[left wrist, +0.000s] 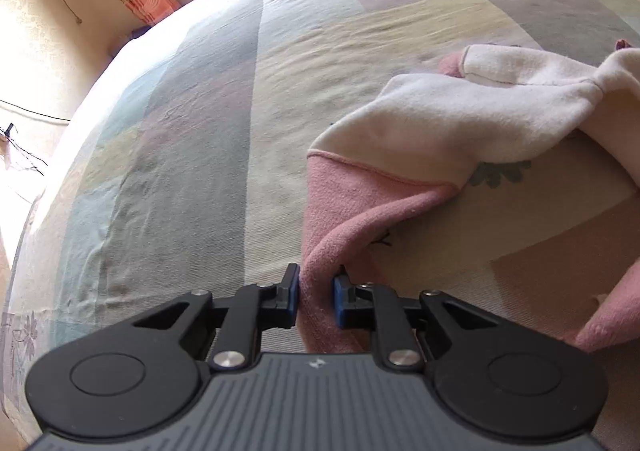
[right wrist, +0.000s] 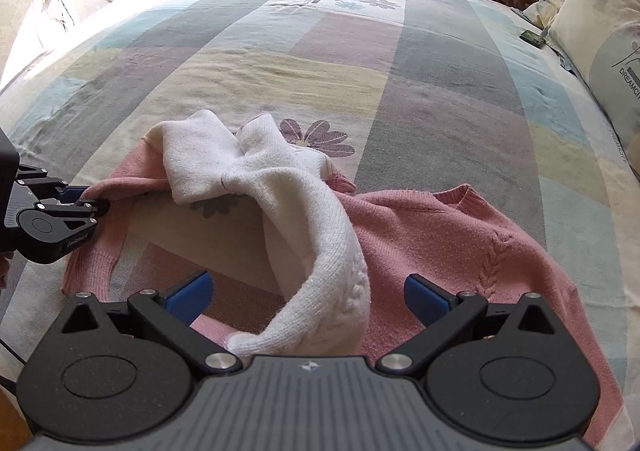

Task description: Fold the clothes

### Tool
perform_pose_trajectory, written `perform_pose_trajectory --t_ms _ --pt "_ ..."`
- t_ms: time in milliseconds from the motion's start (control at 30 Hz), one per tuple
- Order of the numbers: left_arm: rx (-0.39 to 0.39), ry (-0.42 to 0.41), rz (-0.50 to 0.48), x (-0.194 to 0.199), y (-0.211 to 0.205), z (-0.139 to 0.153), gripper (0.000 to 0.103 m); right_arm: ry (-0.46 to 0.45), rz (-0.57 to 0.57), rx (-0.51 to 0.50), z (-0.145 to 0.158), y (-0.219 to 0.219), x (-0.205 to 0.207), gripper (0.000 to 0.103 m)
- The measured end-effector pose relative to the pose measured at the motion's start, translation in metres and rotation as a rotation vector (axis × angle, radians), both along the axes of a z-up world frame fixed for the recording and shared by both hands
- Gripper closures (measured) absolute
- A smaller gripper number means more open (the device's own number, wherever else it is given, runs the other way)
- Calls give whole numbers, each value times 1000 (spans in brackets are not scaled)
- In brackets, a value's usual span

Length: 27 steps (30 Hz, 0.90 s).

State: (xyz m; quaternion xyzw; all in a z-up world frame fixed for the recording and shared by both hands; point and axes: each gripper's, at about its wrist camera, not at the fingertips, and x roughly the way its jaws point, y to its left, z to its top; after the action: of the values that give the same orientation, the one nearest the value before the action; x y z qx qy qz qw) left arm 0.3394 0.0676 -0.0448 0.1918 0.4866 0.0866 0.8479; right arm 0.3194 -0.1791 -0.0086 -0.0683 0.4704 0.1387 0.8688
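Sweater (right wrist: pixel 432 235), pink with white sleeves, is spread on the bed (right wrist: pixel 320 51), and everything else is best placed against it. Its body lies flat with the collar turned toward the pillow (right wrist: pixel 600 43), which sits well apart at the bed's far right edge. One white sleeve (right wrist: pixel 320 211) is draped across the body and trails down toward the right gripper (right wrist: pixel 307 293), so the garment is judged to be only partly laid out, not yet folded.

The left gripper (left wrist: pixel 316 297) is at the sweater's left edge. Its blue pads (left wrist: pixel 295 291) are pinched on a ridge of pink fabric, which is drawn up from the sheet into a raised fold; that hold is judged to serve for pulling this side out or carrying it over the body.

The right gripper is held at the sweater's near edge, its fingers spread wide with nothing pressed between them. The white sleeve lies between and below the pads, untouched as far as can be seen, probably waiting to be taken next.
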Motion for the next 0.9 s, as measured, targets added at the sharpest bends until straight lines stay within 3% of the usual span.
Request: perform_pose_trajectory --t_ms 300,467,567,600,667,800,833,900 --pt "212 -12 28 -6 80 31 93 -3 26 1 5 15 2 0" --pt "220 59 51 -18 104 25 92 -4 56 -10 8 28 4 0" --pt "175 131 135 -36 125 17 92 -5 71 -13 9 35 6 0" --pt "123 145 181 -41 133 18 92 -4 75 -14 10 37 6 0" --pt "-76 127 287 -53 152 24 92 -5 85 -16 11 41 7 0" --pt "-586 25 437 -68 178 23 67 4 109 -19 10 53 9 0" --pt "-676 -2 476 -68 183 17 61 8 115 -18 9 56 10 0" --pt "-844 -84 564 -69 193 8 61 11 131 -15 10 63 10 0"
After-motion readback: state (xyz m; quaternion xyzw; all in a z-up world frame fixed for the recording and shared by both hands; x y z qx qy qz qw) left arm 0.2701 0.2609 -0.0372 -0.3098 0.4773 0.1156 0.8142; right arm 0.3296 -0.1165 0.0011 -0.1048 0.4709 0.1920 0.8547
